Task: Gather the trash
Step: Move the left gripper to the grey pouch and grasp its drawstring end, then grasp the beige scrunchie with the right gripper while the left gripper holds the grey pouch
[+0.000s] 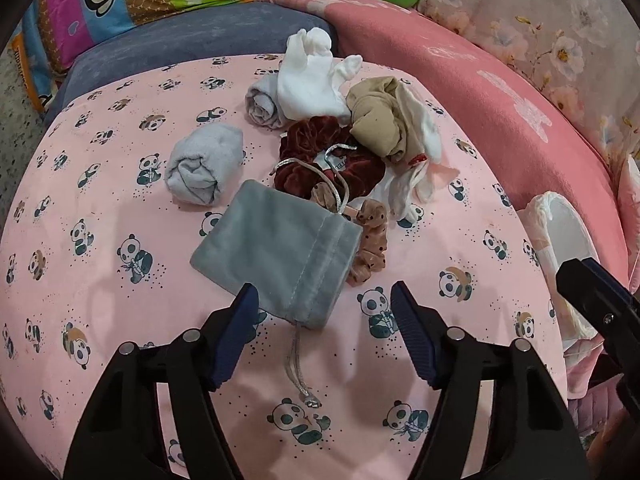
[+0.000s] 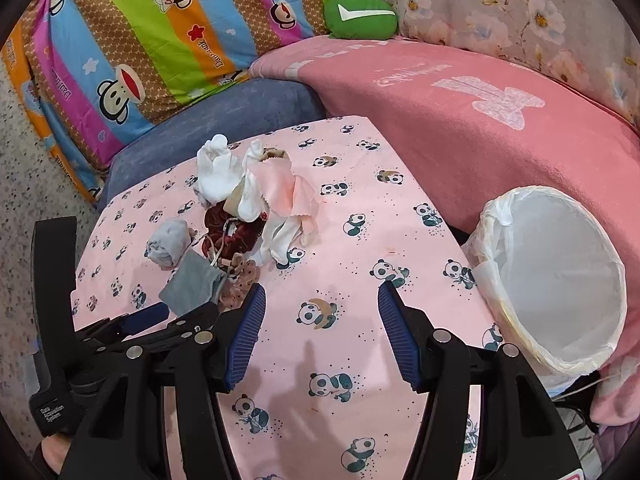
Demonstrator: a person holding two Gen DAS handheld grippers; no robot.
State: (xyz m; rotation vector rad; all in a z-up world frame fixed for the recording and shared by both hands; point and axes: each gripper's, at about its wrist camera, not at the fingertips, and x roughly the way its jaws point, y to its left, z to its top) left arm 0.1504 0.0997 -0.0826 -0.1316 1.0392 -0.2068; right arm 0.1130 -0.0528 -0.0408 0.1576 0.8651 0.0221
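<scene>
A pile of small cloth items lies on the pink panda-print table (image 1: 100, 208): a grey drawstring pouch (image 1: 280, 252), two rolled grey socks (image 1: 204, 164), white socks (image 1: 312, 76), a tan sock (image 1: 376, 120), a dark red scrunchie (image 1: 320, 160) and a spotted beige scrunchie (image 1: 370, 248). My left gripper (image 1: 322, 300) is open, its jaws on either side of the pouch's near end. My right gripper (image 2: 320, 300) is open and empty over bare cloth, right of the pile (image 2: 240, 208). A white-lined bin (image 2: 556, 280) stands at the table's right edge.
A pink blanket (image 2: 440, 128) lies behind and right of the table. A blue cushion (image 2: 224, 116), a striped cartoon quilt (image 2: 140, 40) and a green cushion (image 2: 360, 14) are at the back. The bin's rim also shows in the left wrist view (image 1: 552, 216).
</scene>
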